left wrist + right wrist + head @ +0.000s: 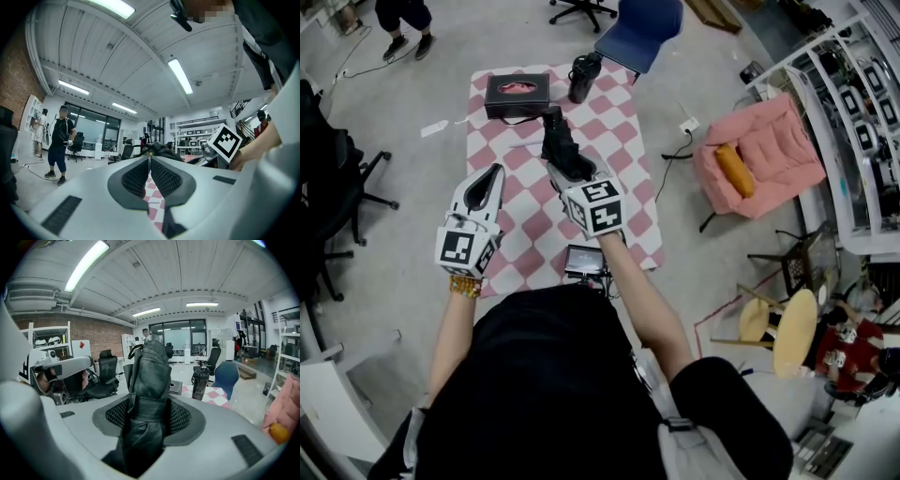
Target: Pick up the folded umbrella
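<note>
A: Which step now?
B: The grasp is done — right gripper point(149, 414) clamped on the folded umbrella point(151, 366), over the middle of the checkered mat point(623, 141); left gripper point(149, 174) pressed together, empty.
A: Next?
B: I think only lifting clear — hold firm.

I read no words or numbers anywhere; the red sign point(82, 344) on the brick wall point(96, 331) is too small.

Grey floor point(412, 234); pink armchair point(769, 150); blue chair point(642, 28); brick wall point(108, 333).
</note>
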### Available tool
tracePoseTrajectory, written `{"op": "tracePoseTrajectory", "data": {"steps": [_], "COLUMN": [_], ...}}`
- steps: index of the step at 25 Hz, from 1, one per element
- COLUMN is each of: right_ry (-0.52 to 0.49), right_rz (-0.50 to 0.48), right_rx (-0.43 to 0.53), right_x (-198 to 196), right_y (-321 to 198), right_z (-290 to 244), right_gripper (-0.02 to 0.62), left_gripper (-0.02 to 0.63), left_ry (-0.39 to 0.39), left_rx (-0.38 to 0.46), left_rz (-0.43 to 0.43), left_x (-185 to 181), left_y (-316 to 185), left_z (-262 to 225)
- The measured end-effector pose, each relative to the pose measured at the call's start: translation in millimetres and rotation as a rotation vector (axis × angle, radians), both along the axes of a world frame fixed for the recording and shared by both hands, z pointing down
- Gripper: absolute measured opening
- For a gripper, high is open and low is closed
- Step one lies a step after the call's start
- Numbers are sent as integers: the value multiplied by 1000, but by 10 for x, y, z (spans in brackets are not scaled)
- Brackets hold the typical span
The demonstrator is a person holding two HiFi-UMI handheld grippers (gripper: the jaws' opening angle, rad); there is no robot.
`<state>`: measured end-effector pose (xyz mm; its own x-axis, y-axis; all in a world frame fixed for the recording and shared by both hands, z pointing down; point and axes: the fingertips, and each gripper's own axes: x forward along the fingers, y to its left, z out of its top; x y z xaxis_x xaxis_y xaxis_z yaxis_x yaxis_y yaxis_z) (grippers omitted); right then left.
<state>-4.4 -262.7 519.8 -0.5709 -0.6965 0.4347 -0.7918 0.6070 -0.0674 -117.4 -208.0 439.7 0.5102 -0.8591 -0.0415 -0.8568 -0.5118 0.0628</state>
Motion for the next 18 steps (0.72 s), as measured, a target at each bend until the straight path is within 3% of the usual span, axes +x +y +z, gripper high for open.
{"op": "tracePoseTrajectory", "data": {"steps": [18], "right_ry": [-34], "right_rz": [12], "right_rx": [123], "right_x": [104], "right_y": [28], "right_z": [-344], "right_gripper": [210], "left_gripper": [28], "left_ry": [2], "left_rx": [2], "left_rz": [37], "left_x": [197], "left_y": [-132], "left_z": [0]}}
